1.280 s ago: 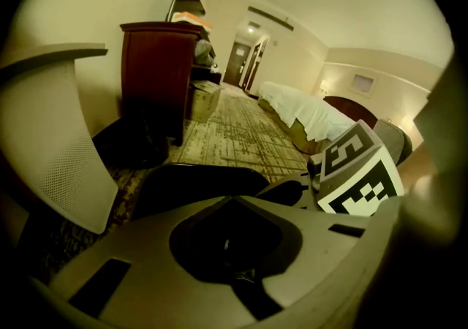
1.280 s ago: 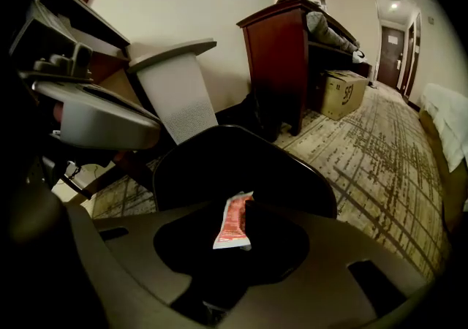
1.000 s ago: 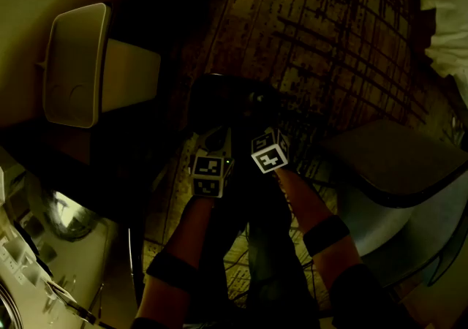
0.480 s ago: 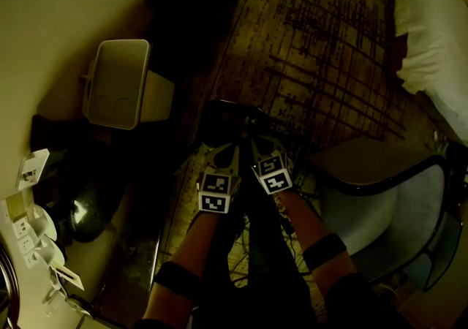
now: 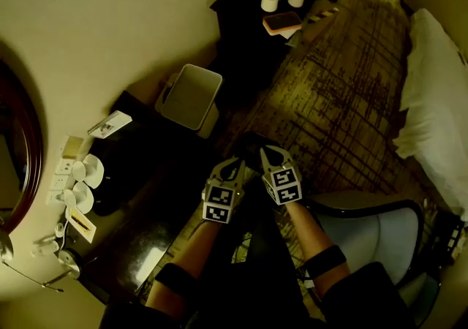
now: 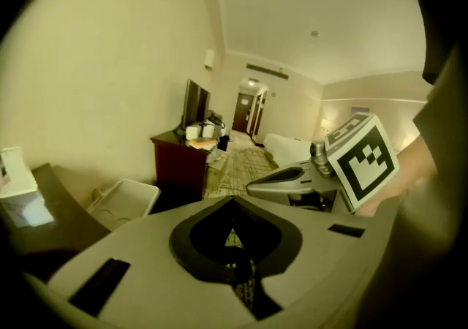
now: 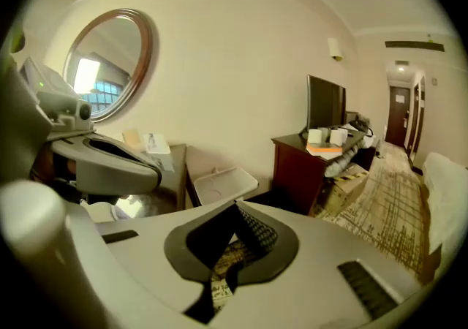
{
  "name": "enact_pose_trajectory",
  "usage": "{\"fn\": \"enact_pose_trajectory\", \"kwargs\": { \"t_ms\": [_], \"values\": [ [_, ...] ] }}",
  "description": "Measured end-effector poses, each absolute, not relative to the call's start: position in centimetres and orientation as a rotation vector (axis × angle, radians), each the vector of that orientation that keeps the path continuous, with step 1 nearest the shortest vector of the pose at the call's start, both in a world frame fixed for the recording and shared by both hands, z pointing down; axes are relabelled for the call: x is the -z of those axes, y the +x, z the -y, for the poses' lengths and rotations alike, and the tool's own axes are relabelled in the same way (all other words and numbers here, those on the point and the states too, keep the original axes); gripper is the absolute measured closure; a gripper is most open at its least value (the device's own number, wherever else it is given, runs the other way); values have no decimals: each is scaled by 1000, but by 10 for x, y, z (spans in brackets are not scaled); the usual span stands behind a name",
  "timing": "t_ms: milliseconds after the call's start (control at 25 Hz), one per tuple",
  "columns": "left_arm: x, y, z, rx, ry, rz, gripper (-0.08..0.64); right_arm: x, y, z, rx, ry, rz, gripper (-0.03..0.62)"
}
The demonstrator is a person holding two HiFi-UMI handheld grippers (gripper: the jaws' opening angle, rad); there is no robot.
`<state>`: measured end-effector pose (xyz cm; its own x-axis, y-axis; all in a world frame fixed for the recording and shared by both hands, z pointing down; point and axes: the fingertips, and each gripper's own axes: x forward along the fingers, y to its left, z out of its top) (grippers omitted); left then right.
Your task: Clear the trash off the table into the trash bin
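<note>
The room is dim. Both grippers are held up side by side over the patterned carpet, in front of the person's legs. My left gripper (image 5: 234,165) is shut with nothing between its pads (image 6: 232,199). My right gripper (image 5: 268,150) is also shut and empty (image 7: 235,207). The white trash bin (image 5: 191,96) stands on the floor against the wall, ahead and left of both grippers, and shows past the jaws (image 6: 124,202) (image 7: 223,185). The dark table (image 5: 146,167) at the left carries white cups (image 5: 88,171) and a packet (image 5: 110,124). I cannot make out any trash on it.
A dark cabinet (image 5: 252,9) beyond the bin holds cups (image 5: 270,1) and an orange-edged book (image 5: 282,23). A bed (image 5: 431,93) runs along the right. A chair (image 5: 373,229) stands at the lower right. A round mirror (image 7: 110,61) hangs above the table.
Both grippers have risen together from low near the floor. The head view has lifted, so the bin sits farther off, and the table, cabinet and bed have come into view.
</note>
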<state>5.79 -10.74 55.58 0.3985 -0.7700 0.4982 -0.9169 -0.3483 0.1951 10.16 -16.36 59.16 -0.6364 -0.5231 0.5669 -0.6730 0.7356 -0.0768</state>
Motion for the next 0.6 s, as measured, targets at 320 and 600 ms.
{"fn": "enact_pose_trajectory", "kwargs": {
  "t_ms": [320, 600],
  "values": [
    [-487, -98, 17, -346, 1947, 1870, 557, -499, -52, 94, -213, 489, 2602, 589],
    [-459, -231, -111, -268, 1561, 2211, 557, -481, -190, -14, -153, 25, 2656, 590]
  ]
}}
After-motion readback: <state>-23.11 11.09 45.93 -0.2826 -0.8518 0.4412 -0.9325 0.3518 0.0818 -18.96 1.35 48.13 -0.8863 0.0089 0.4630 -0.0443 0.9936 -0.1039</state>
